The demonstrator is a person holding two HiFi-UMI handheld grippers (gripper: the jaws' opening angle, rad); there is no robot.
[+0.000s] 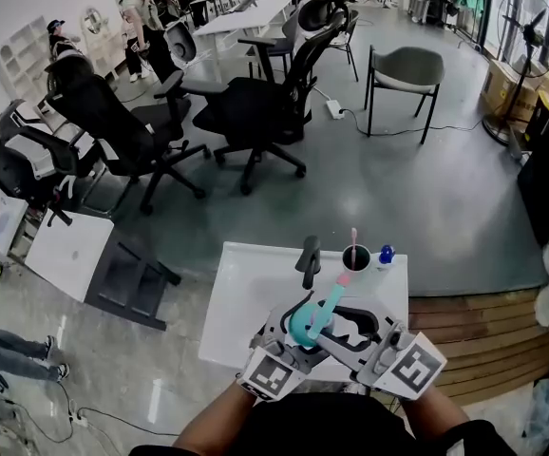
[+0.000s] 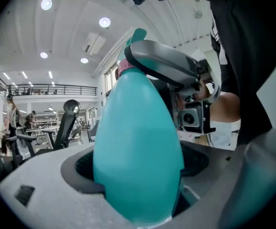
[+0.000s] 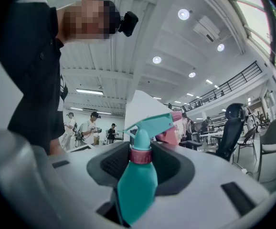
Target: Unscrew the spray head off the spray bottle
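Head view: we are holding the bottle (image 1: 305, 325) above the bench (image 1: 246, 293).
Our left hand-held gripper (image 2: 138, 166) is clamping its body; our right hand-held gripper (image 3: 140, 163), jaws partly apart, is clamping its neck.

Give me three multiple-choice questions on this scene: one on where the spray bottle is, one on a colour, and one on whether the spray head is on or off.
1. Where is the spray bottle?
A. Held between both tongs, above the white table
B. Standing on the table
C. On the floor by the chairs

2. What colour is the collar under the spray head?
A. Yellow
B. Pinkish red
C. Black

3. What state is the spray head in?
A. Off, lying on the table
B. Off, held apart from the bottle
C. On the bottle

Answers:
1 A: the left tongs clamp its teal body, and the right tongs grip the spray head at the collar.
2 B: the right gripper view shows a pinkish-red ring.
3 C: head, collar and body sit joined.
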